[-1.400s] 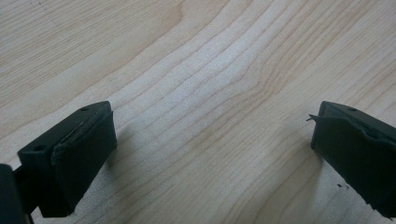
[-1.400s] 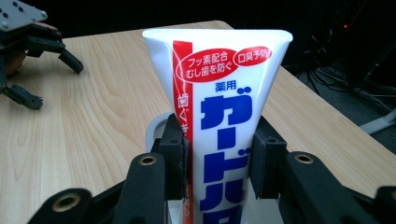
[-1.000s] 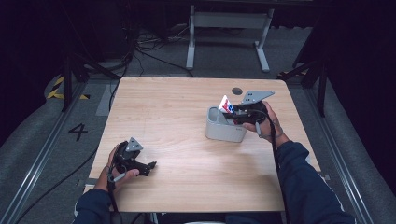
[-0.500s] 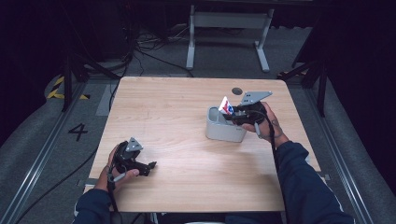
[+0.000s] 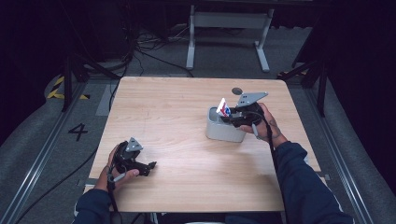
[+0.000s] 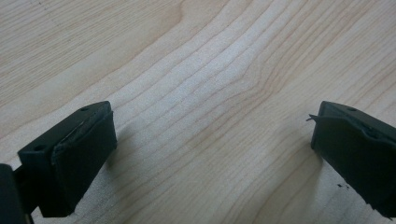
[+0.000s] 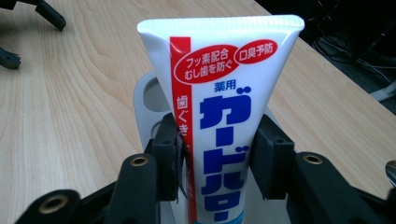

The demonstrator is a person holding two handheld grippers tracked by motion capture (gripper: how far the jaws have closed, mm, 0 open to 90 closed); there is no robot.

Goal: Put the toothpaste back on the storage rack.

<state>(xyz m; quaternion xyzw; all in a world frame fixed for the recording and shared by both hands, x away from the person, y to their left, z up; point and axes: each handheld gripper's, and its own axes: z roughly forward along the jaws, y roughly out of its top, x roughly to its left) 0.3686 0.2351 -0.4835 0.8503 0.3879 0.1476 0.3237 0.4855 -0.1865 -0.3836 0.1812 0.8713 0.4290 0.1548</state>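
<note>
One toothpaste tube stands upright in a grey holder, pinched by the right gripper.

Largest first: the wooden surface (image 5: 187, 121) carries the grey holder (image 5: 223, 130) right of centre, and the toothpaste tube (image 7: 219, 107) rises from it, crimped end up. It is white with a red side stripe, red ovals with white Japanese writing, "薬用" and bold blue katakana. The right gripper (image 7: 217, 158) has its jaws closed on the tube's lower body, one against each side. The left gripper (image 6: 210, 149) rests near the surface's front left corner, jaws wide apart over bare wood.
</note>
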